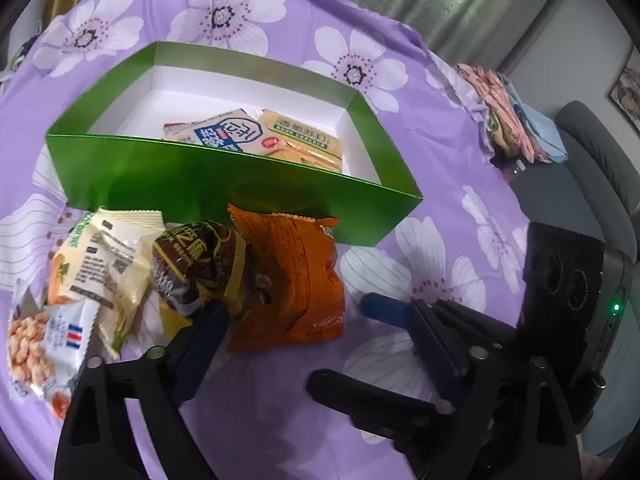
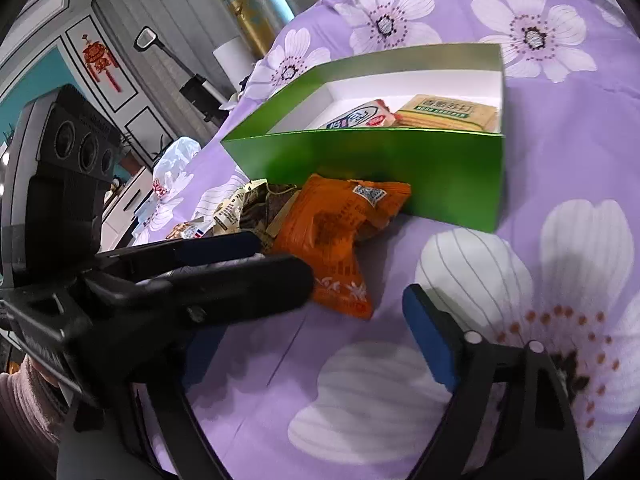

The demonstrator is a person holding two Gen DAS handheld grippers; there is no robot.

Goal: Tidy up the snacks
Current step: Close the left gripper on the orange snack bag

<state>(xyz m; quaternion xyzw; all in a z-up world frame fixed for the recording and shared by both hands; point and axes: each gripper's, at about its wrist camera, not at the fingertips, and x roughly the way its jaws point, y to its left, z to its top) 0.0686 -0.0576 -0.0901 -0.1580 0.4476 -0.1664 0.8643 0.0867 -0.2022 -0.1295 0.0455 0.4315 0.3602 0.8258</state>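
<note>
- Left wrist view: the left gripper (image 1: 294,314) is hanging over the near end of the orange packet (image 1: 288,276); its jaws are standing apart with no pad pressing, one blue pad sitting by the packet's left edge next to the brown packet (image 1: 196,264) and the other lying on bare cloth (image 1: 280,420) to the right; I judge it is bracketing the orange packet for a pick, since that packet is the nearest loose one to the box.
- The green box (image 1: 224,184) is sitting open-topped just behind the pile, its near wall touching or almost touching the orange packet; two cracker packs (image 1: 256,136) are lying flat inside, so the box is evidently serving as the place for sorted snacks.
- The remaining snacks are lying to the left: a cream packet (image 1: 104,264) and a peanut packet (image 1: 44,340), overlapping one another.
- Right wrist view: the right gripper (image 2: 308,344) is pointing down at the cloth (image 2: 560,160) just in front of the orange packet (image 2: 340,236); its jaws are released and holding nothing; the left gripper (image 2: 256,264) is crossing in front from the left, hiding one of the right's pads.
- The green box (image 2: 380,168) is standing beyond the packet, the cracker packs (image 2: 448,114) showing over its wall.
- Both grippers are crowding the same packet; a clash looks possible.
</note>
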